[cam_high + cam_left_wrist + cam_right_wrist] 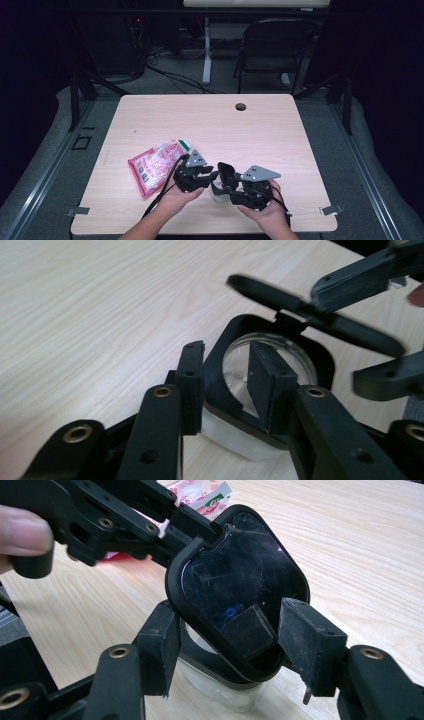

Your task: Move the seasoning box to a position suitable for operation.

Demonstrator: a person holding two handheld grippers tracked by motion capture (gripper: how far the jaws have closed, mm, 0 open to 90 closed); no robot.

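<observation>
A small clear container [218, 194] with a black rim [216, 365] stands near the table's front edge, its hinged black lid [240, 575] swung up. My left gripper [227, 357] is open and straddles the rim's near wall: one finger [192, 380] sits outside it, the other inside the mouth. From the opposite side my right gripper [230, 610] stands open at its widest. The lid's free end hangs between its fingers [310, 640], close to both. The high view has the left gripper [211, 176] and the right gripper [227, 182] facing each other over the container.
A red and white snack packet [155, 167] lies left of the hands on the light wooden table [250, 130]. A cable hole [240, 106] sits near the far edge. A dark folding chair [272, 45] stands beyond the table.
</observation>
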